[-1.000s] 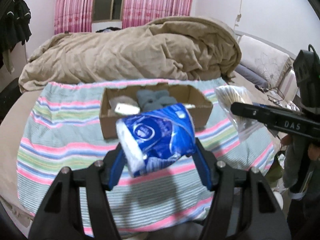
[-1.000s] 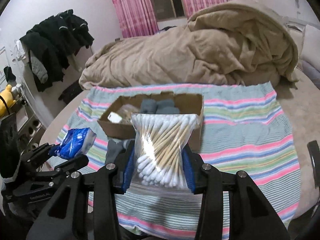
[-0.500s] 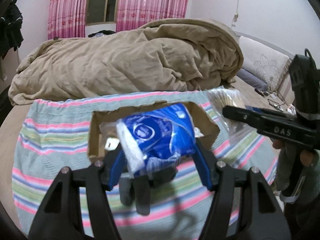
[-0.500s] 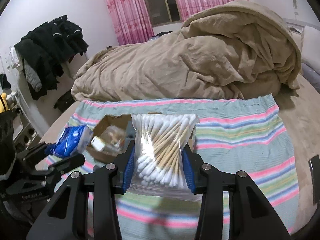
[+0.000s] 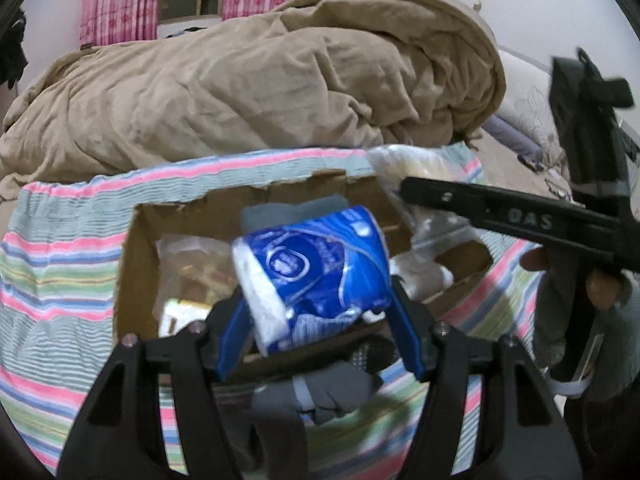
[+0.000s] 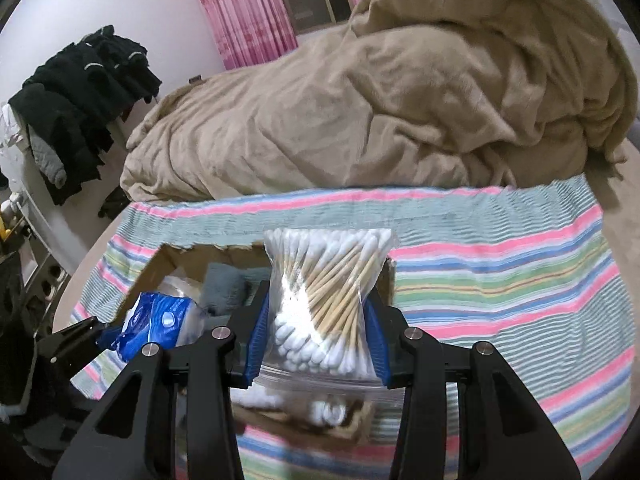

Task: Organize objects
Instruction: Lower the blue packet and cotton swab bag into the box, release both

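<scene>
While my left gripper [image 5: 320, 320] clamps its two fingers on one blue tissue pack [image 5: 316, 276] above the one cardboard box [image 5: 132, 264], my right gripper [image 6: 318, 340] pinches one clear bag of cotton swabs [image 6: 324, 292] over the box's right end. Both hover above the striped blanket [image 6: 500, 280] on the bed.
</scene>
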Available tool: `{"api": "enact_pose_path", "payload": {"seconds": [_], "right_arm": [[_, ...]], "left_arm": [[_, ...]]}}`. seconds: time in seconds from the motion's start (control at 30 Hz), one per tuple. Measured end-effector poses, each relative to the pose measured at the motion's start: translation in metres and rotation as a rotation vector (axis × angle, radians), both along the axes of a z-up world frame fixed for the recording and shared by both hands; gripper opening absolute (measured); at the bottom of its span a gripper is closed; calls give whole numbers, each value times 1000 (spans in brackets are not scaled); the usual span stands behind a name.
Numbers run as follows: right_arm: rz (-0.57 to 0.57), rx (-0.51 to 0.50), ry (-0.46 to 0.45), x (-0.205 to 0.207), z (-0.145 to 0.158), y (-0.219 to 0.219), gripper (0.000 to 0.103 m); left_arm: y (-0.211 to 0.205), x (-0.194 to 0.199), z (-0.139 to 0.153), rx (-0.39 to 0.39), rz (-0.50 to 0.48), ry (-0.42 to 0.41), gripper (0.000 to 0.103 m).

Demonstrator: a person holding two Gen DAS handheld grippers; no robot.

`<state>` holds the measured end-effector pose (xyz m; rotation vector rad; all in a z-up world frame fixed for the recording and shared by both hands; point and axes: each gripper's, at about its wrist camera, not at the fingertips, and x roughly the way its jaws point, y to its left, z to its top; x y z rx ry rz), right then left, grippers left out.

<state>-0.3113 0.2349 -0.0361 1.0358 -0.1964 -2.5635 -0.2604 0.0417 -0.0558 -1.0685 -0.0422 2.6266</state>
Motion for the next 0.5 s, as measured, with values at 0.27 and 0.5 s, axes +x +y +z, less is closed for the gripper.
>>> {"api": "enact_pose_path", "payload": {"seconds": [0.27,0.5], "right_arm": [[13,21,-24,-3,-15,-11,46],[-6,0,6,6,0,-3,73]], "left_arm": [[6,-1,-2,-20,-24,-17,71],[4,10,11,-15,-9,-1,88]]}}
